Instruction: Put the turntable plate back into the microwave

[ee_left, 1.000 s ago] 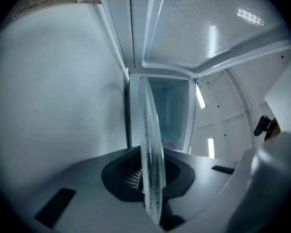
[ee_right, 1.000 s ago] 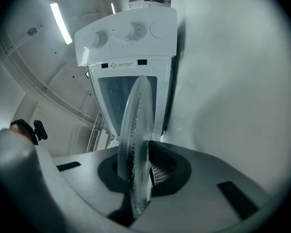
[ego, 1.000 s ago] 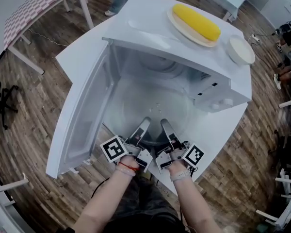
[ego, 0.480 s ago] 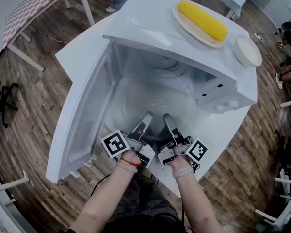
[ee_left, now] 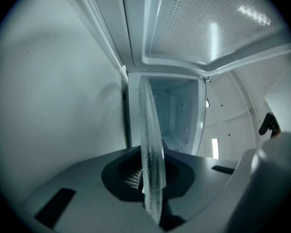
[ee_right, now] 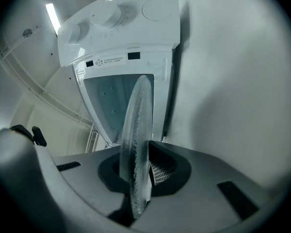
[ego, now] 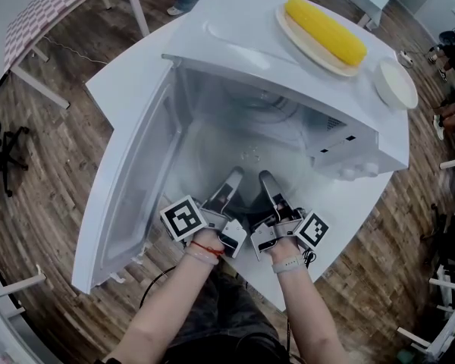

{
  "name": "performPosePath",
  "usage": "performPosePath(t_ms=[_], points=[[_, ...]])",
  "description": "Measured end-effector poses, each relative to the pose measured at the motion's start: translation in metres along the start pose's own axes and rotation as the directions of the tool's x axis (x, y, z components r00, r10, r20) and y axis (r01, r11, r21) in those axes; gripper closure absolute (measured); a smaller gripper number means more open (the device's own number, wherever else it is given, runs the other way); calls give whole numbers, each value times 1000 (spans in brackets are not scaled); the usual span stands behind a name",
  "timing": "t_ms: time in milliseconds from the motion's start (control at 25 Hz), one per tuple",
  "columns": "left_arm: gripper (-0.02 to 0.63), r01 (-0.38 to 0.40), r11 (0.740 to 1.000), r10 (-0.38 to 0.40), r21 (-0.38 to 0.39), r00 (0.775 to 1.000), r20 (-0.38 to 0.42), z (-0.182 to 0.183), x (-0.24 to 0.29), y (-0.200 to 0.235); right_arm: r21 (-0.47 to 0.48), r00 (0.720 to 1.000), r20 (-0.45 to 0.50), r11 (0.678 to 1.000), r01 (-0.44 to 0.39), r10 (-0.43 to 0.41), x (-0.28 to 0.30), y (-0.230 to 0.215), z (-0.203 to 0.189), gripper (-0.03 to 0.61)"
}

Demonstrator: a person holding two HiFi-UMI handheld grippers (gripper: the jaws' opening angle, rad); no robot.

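Fingers of our left gripper (ego: 236,175) and right gripper (ego: 265,177) each pinch the glass turntable plate (ee_left: 151,144) by its rim, level, inside the open microwave (ego: 243,44) mouth

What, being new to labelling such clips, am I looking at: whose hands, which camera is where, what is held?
There is no robot here: a person holds a two-jaw gripper in each hand. The head view comes from a camera on the person's head, looking down. In it the left gripper and right gripper reach into an open white microwave. The two gripper views come from cameras riding on each gripper, looking along its jaws. Both grippers are clamped on the glass turntable plate, which shows edge-on in those views. On the microwave's top lie a corn cob on a flat plate and a small white dish.
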State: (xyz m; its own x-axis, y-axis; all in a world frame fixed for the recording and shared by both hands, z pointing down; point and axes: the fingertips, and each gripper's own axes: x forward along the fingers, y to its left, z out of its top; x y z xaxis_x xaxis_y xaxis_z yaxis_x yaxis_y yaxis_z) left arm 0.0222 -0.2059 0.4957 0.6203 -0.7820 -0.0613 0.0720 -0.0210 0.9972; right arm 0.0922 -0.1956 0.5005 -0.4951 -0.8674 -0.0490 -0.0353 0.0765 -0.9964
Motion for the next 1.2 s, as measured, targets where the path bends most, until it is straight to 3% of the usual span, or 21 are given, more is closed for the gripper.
performPosePath(t_ms=[360,520,640,800,1080,1200], points=[[581,-6,1000,6,-16,1000,1,4,2,4,31,1000,10,999,8,-8,3,-3,3,538],[581,31,998,-29,-47,999,43,10,3,1,55,999,39,998,12,-14,4,-6,9,538],[581,14,1000,-14,1,1000,15,6,4,0,41,999,35,999,25,-26,7,-6,12,538],[581,-71,988,78,134,995,-54,2,-1,8,36,998,36,999,41,-42,12,-8,16,538],[581,-61,987,75,150,993,-88,-1,0,6,38,997,52,998,58,-60,22,-5,24,540],[581,-46,992,55,114,996,-77,-2,0,4,41,997,53,998,55,-57,26,-5,24,540]])
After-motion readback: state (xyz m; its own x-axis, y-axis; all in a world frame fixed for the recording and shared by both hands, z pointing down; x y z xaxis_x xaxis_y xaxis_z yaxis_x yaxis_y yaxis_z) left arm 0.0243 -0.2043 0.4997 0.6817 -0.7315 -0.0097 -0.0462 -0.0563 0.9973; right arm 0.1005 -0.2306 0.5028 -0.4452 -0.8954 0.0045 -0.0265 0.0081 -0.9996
